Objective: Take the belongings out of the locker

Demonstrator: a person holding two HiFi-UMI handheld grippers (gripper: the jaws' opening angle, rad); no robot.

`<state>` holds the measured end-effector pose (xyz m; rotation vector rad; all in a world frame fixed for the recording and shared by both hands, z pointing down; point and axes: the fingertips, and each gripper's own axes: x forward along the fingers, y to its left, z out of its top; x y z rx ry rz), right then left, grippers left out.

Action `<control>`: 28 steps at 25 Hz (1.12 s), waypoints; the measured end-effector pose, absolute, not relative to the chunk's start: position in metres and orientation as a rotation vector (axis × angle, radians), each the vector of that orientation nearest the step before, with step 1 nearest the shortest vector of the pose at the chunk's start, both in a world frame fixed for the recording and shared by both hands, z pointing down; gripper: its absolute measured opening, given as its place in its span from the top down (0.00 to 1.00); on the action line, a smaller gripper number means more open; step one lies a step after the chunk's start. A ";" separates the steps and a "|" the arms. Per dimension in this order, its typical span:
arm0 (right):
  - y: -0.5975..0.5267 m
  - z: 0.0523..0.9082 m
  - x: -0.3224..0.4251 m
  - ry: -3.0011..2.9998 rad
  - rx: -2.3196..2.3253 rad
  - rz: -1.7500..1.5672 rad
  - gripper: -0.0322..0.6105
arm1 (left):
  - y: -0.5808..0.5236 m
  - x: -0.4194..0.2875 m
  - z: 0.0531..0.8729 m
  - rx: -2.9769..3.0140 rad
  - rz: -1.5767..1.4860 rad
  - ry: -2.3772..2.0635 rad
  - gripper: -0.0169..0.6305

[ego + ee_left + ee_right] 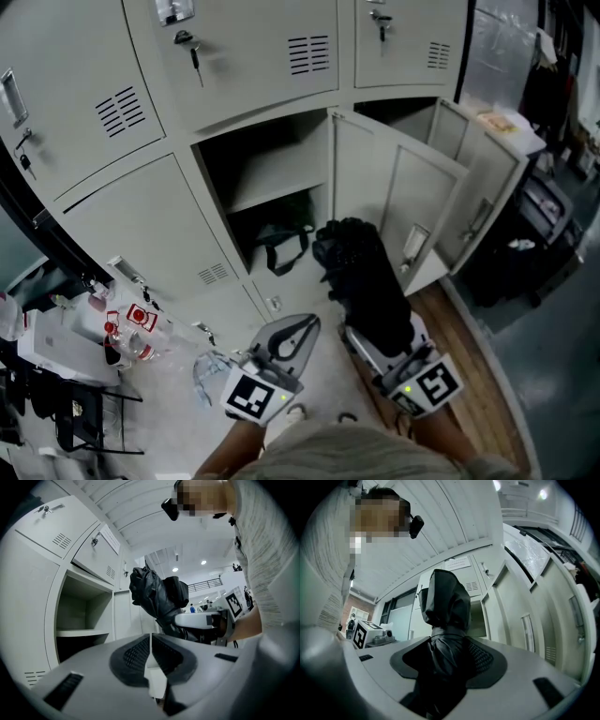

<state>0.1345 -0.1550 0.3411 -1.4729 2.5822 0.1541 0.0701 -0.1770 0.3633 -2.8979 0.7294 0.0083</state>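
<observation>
The right gripper [446, 654] is clamped on a black folded umbrella [361, 272], held just outside the open locker [333, 169], seemingly to carry it off. The left gripper [150, 645], shut and empty, seems spare for the bag [281, 246] inside

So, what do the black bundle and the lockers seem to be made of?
Black bundle: probably thin synthetic fabric, slightly glossy, judging by soft creases and highlights. Lockers: likely painted sheet metal, matte light grey, with pressed vent slots.

Open locker [267, 159], door [398, 202] swung right, bag [281, 246] inside
</observation>
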 end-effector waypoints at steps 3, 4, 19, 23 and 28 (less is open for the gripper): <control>-0.150 0.345 0.135 2.602 -1.459 0.137 0.59 | -0.170 0.072 0.360 -2.898 0.019 0.719 0.97; -0.148 0.346 0.135 2.610 -1.454 0.136 0.59 | -0.168 0.072 0.360 -2.899 0.019 0.719 0.97; -0.138 0.352 0.135 2.661 -1.366 0.066 0.59 | -0.159 0.067 0.361 -2.887 -0.006 0.802 0.97; -0.137 0.350 0.140 2.657 -1.357 0.073 0.59 | -0.161 0.063 0.362 -2.887 -0.020 0.837 0.97; -0.134 0.351 0.141 2.668 -1.338 0.077 0.59 | -0.160 0.064 0.363 -2.880 -0.033 0.847 0.97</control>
